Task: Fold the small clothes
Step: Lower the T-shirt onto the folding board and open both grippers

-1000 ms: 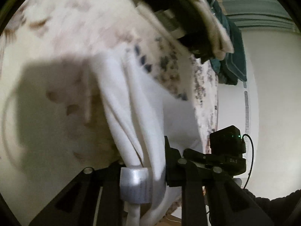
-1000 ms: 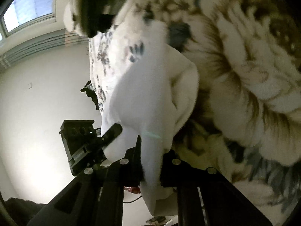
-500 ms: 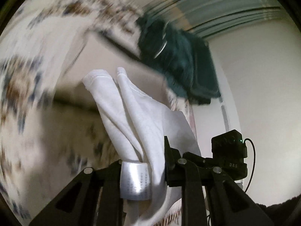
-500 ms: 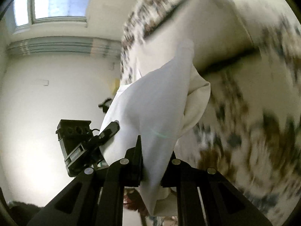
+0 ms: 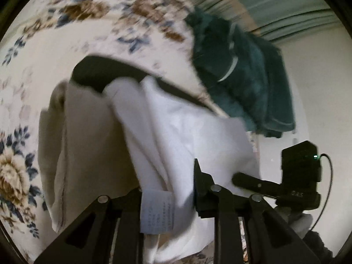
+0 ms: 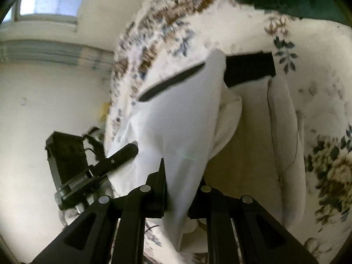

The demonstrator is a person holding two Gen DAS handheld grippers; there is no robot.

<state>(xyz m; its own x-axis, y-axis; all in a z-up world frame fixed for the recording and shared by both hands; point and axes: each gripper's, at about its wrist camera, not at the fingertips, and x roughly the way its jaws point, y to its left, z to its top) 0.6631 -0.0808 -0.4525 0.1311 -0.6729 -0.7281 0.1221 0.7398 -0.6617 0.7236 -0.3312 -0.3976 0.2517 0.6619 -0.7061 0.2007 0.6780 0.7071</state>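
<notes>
A white garment (image 5: 182, 132) hangs stretched between both grippers above a floral bedspread (image 5: 55, 44). My left gripper (image 5: 169, 184) has one bunched edge and its label between the fingers; the jaws are opening, with the cloth still pinched. In the right wrist view my right gripper (image 6: 180, 176) is shut on the other edge of the white garment (image 6: 176, 114). Just beyond it a folded beige garment (image 5: 88, 143) lies on the bed; the right wrist view shows the beige garment (image 6: 283, 132) to the right.
A black flat thing (image 5: 99, 72) lies past the beige garment. A dark teal cloth (image 5: 242, 77) is heaped near the bed's far edge. A pale wall and a window (image 6: 50, 0) are behind. The floral bedspread (image 6: 319, 66) stretches to the right.
Both grippers carried the white garment across the bed and upward. The beige folded garment and the black thing have come into view beneath it, and the teal cloth is nearer.
</notes>
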